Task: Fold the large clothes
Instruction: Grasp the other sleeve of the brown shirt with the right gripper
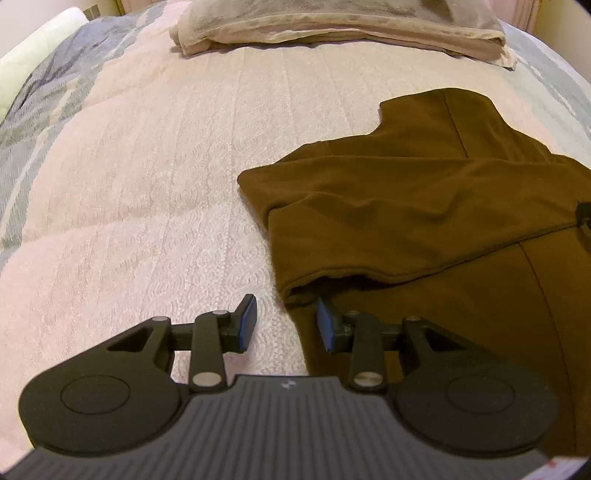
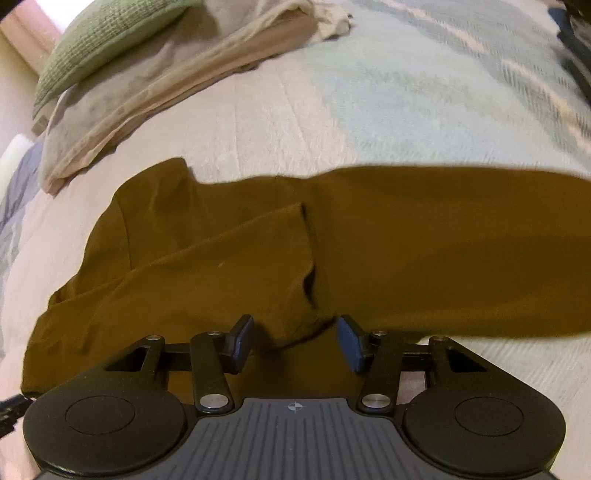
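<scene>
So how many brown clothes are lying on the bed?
1. The brown garment lies spread on the pale bedspread, nearer than the beige folded fabric by the headboard end. Part of it runs out of view, so anything beneath stays hidden.

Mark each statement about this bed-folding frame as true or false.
1. The brown garment lies on the bed cover. True.
2. The left gripper is clamped on a green pillow. False: its jaws stand apart at the garment's edge, gripping nothing.
3. A sleeve is folded across the garment's body. True.
4. The right gripper hovers over bare floor. False: it is over the garment, jaws apart.
5. The beige folded bedding lies on top of the garment. False: it lies apart, further up the bed.
</scene>
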Demonstrator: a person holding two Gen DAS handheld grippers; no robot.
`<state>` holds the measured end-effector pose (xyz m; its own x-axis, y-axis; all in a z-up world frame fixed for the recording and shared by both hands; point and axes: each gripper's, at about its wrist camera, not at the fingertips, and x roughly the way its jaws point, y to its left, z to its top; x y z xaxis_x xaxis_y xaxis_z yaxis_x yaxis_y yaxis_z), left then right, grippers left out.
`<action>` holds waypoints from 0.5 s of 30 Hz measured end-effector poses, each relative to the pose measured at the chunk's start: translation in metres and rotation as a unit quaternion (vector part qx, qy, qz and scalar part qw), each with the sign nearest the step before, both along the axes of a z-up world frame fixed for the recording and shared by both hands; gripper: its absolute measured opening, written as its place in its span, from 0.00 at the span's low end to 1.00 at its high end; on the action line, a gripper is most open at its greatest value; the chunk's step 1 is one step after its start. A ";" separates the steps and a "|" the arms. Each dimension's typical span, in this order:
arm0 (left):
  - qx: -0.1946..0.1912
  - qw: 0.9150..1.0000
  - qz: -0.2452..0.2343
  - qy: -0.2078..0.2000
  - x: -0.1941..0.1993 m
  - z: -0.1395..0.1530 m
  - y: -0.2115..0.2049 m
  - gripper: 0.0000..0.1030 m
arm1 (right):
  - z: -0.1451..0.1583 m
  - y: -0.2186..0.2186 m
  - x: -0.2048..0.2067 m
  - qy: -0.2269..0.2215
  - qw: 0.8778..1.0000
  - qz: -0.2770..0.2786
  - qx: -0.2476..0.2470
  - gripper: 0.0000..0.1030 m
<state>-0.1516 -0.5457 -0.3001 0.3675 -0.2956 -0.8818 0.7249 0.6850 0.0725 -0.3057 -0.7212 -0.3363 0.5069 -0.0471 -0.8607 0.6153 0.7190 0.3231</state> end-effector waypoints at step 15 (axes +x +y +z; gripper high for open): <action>-0.016 0.999 -0.028 -0.019 0.000 0.004 -0.004 0.29 | 0.030 -0.022 -0.010 -0.104 0.989 -0.098 0.043 0.01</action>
